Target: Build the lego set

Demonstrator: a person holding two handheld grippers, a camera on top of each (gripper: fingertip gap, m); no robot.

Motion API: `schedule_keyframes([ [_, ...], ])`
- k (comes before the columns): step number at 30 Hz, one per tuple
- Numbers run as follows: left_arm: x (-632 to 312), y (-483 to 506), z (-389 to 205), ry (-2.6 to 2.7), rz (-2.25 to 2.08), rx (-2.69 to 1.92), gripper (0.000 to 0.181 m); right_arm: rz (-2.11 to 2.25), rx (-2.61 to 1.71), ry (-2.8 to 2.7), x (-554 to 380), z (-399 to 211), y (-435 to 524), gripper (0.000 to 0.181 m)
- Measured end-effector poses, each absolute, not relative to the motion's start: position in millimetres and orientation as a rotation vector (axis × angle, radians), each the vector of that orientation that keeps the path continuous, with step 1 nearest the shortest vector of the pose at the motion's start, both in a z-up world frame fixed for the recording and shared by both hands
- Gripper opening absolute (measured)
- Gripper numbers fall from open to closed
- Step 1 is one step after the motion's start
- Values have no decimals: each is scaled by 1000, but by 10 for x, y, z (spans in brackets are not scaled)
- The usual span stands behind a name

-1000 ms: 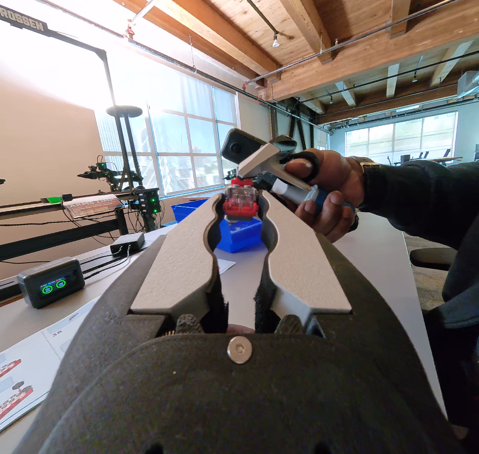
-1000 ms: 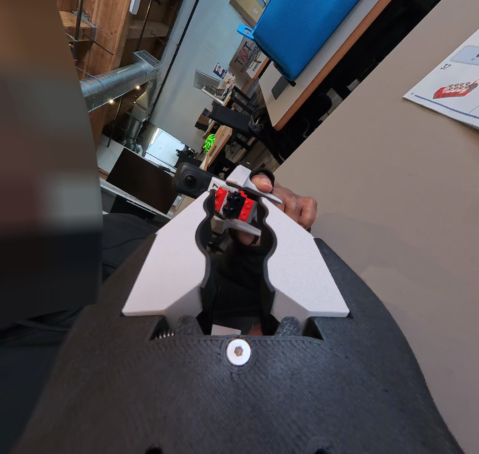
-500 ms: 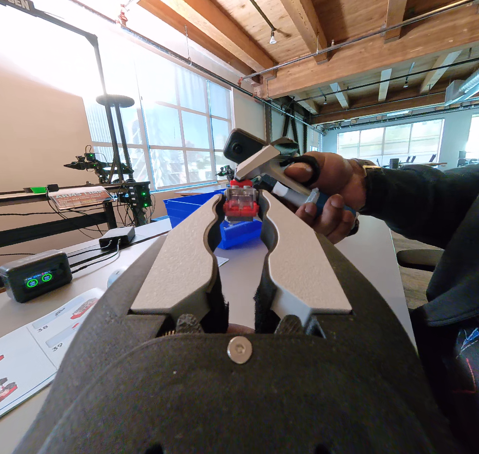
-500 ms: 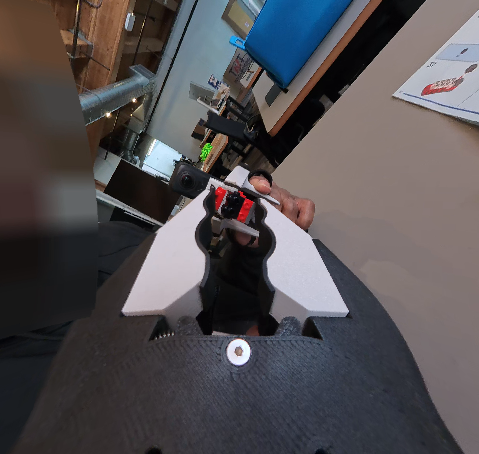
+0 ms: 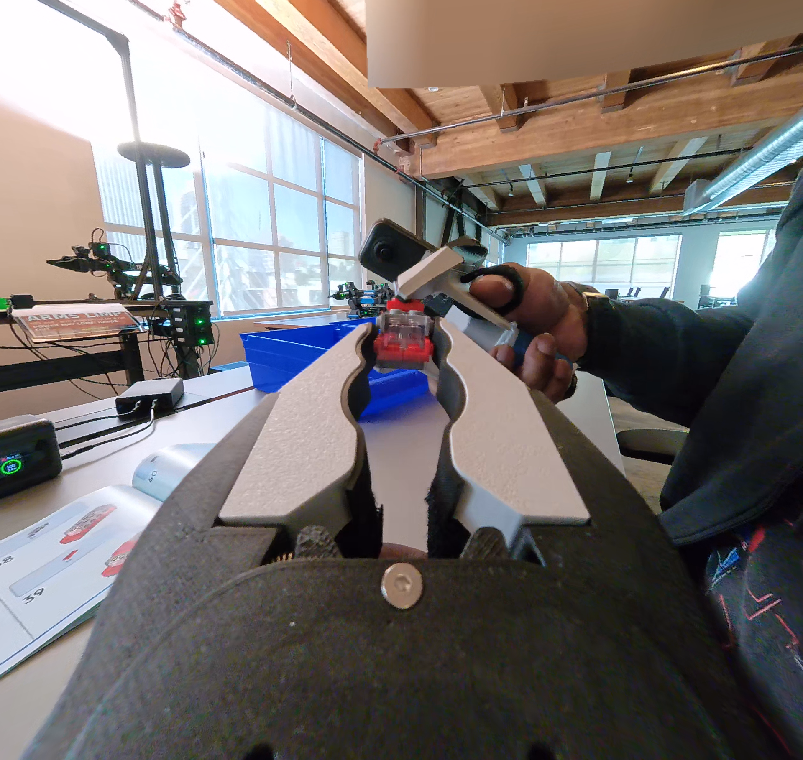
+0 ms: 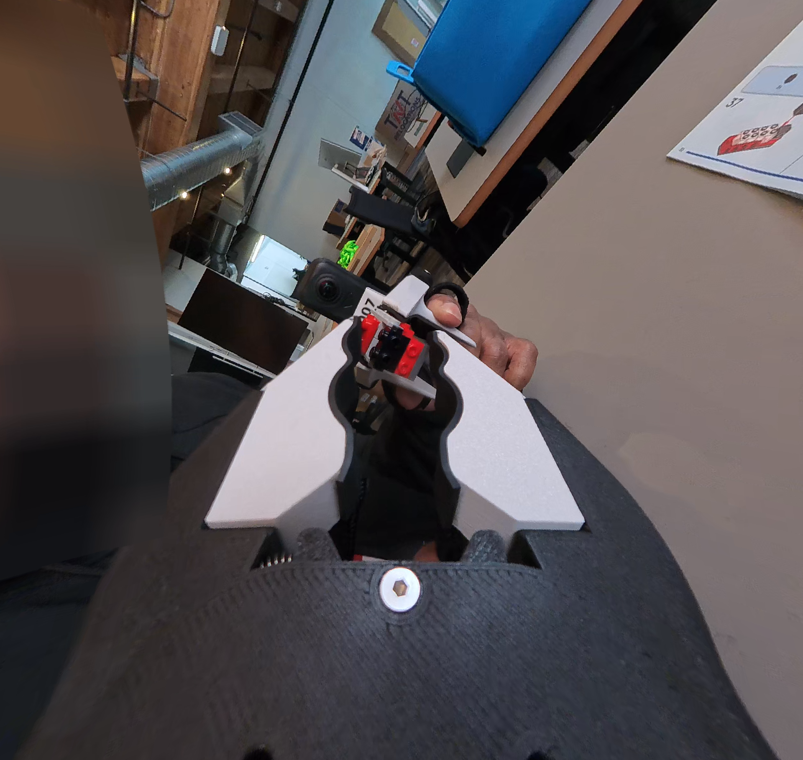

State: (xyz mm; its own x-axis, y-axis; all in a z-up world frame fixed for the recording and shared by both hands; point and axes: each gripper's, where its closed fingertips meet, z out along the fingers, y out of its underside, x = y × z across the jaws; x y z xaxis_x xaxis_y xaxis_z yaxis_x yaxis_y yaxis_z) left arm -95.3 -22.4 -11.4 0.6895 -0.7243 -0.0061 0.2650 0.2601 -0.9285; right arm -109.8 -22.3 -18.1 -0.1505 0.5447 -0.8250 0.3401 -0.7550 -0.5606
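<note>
Gripping a small lego model (image 5: 403, 341) between its textured grey fingertips, the left gripper (image 5: 403, 348) held it up above the table (image 5: 217, 413). The model was blocky: red bricks under a clear studded piece, with a grey plate at the bottom. From the right wrist view the model (image 6: 393, 350) showed red and black studded bricks, and the right gripper (image 6: 391, 348) was closed on it too, its wavy-edged grey fingers narrowing to the tips. Both grippers had matte black, ridged printed bodies. A hand (image 5: 534, 326) held the right gripper from the side. Behind the model sat glossy blue plastic bins (image 5: 304, 357). A printed instruction booklet (image 5: 56, 565) lay flat on the smooth grey table, beside a small black box (image 5: 26, 452) with a lit screen.
</note>
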Motion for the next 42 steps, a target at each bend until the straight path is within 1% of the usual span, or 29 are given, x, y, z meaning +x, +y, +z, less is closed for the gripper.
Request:
schedule_keyframes([
  [26, -941, -291, -70, 502, -746, -1082, 25, 2092, -1922, -1041, -1099, -168, -301, 28],
  [30, -967, -253, -66, 478, -724, -1088, 25, 2065, -1917, -992, -1128, -153, -253, 29],
  [31, -966, -258, -62, 480, -722, -1085, 25, 2059, -1929, -978, -1133, -164, -238, 33],
  [33, -965, -266, -52, 481, -721, -1077, 25, 2034, -1949, -974, -1138, -206, -220, 47],
  [42, -958, -267, -48, 488, -694, -1072, 25, 2100, -1935, -943, -1125, -179, -244, 41],
])
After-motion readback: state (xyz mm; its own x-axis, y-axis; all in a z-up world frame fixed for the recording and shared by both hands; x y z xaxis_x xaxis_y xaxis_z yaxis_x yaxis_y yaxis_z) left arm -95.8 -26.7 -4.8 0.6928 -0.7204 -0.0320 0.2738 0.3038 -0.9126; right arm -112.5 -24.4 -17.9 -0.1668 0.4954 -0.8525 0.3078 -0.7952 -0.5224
